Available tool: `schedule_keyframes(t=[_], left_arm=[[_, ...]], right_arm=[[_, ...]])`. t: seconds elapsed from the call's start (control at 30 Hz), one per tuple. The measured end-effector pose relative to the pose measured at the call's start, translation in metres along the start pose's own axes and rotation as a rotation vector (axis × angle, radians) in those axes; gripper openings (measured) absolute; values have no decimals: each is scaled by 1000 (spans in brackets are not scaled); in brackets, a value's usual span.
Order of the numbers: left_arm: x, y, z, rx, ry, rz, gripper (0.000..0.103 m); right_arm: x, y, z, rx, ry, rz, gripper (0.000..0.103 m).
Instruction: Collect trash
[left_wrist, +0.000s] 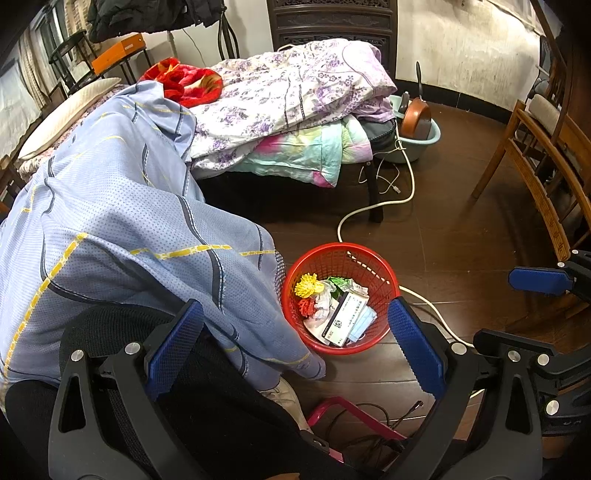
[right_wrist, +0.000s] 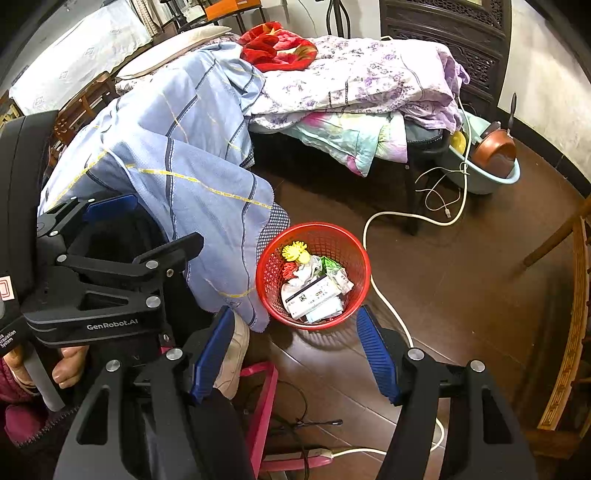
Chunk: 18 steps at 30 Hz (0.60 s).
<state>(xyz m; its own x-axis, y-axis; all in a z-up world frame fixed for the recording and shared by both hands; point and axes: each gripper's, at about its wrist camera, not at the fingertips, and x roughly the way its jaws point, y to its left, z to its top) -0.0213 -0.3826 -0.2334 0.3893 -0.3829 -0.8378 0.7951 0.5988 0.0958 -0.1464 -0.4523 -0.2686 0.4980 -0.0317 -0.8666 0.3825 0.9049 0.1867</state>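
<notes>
Both claws are hanging over the floor with their jaws apart and nothing between them. The left claw (left_wrist: 295, 343) is pointing down at the red bin (left_wrist: 293, 280), which is standing on the dark wood floor (left_wrist: 461, 236) just beside a blue sheet (left_wrist: 129, 221) draped from the bed. The right claw (right_wrist: 295, 350) is hovering near the bin too. Trash (right_wrist: 314, 291) is lying inside: papers, a mask, yellow and red bits. A white cord (right_wrist: 388, 302) is running past the bin.

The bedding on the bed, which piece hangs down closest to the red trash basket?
The blue striped sheet: its corner drapes beside the red basket rim. The floral purple quilt and red blanket stay up on the bed.
</notes>
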Motion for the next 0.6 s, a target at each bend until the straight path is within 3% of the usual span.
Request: schedule_keyframes(t=[0.6], left_arm=[[0, 3, -1, -7, -5, 4, 96]], right_arm=[[1, 0, 0, 5, 3, 5, 68]])
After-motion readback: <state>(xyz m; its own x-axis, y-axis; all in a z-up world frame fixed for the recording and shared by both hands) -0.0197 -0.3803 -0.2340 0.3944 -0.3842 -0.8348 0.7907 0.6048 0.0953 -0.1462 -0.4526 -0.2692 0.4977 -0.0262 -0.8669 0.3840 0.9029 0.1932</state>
